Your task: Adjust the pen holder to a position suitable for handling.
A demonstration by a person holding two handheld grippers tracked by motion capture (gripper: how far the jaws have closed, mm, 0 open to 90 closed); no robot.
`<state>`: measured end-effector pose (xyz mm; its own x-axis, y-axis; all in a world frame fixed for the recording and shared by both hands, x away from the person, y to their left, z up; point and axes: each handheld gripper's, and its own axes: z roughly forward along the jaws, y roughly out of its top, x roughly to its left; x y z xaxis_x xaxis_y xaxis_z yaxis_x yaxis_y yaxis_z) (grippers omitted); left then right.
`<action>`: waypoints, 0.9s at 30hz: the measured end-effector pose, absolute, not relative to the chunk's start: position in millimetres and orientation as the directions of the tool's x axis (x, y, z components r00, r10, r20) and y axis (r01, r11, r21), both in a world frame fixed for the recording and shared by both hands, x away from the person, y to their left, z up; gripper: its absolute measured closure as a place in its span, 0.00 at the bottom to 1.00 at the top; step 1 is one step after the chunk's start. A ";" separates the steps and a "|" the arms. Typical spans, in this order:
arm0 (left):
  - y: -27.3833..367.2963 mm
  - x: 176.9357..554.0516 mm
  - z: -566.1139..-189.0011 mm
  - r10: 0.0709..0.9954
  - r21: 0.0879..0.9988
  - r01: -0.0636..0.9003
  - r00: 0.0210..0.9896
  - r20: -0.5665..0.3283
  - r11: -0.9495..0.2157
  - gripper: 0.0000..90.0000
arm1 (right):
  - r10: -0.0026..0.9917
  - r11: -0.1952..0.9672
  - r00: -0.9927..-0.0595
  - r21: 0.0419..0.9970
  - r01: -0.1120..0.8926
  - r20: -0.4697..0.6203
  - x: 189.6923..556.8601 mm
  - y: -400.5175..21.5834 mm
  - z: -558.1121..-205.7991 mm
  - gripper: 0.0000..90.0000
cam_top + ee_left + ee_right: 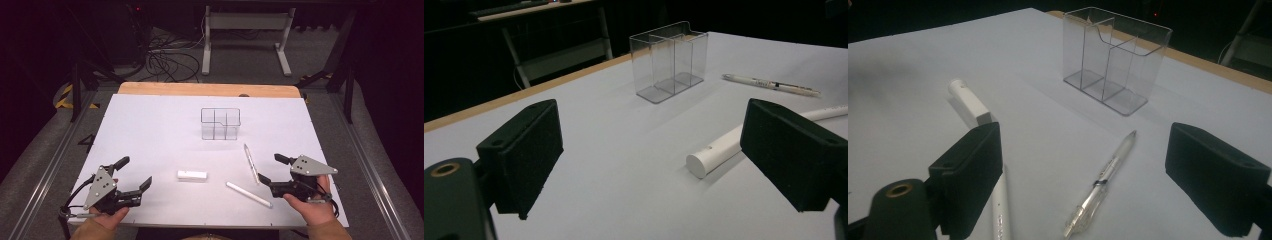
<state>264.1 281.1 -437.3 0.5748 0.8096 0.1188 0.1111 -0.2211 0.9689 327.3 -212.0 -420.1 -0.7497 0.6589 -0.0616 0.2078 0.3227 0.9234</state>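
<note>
A clear pen (251,162) lies on the white counter (150,130), just ahead of the right claw (269,169), whose jaws stand spread wide with nothing between them; in the right gripper view the pen (1102,184) rests in the gap ahead of the jaws, its tip toward a clear divided holder (1115,58). A second, white pen (248,194) lies nearby at an angle, close to the same claw. A short white stick (192,175), perhaps an eraser or capped marker, sits near the middle of the counter, between the two hands. The holder (220,123) stands upright farther back, well apart from all three items, and its compartments look empty. The left claw (134,176) hovers low at the counter's near left, jaws likewise spread and gripping nothing. Judging by the layout, the work appears to be loading the loose items into the holder, and it has barely begun: nothing is stowed, nothing lifted. All three pieces remain to be picked up, with the clear pen the likely first.
</note>
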 end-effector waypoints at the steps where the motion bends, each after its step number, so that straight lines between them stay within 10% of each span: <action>1: 281.2 263.9 -437.3 0.809 0.969 0.112 0.575 0.118 -0.221 0.12 | 0.657 0.326 -0.751 0.922 0.210 -0.062 328.6 -210.6 -419.0 0.18; 27: 280.7 264.2 -437.6 0.809 0.968 0.112 0.574 0.122 -0.225 0.12 | 0.642 0.337 -0.765 0.913 0.231 -0.044 353.9 -191.5 -410.4 0.09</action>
<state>264.2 280.7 -437.6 0.5744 0.8094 0.1221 0.1116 -0.2253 0.9679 353.9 -191.5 -410.4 -0.7655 0.6420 -0.0436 0.2306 0.3370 0.9128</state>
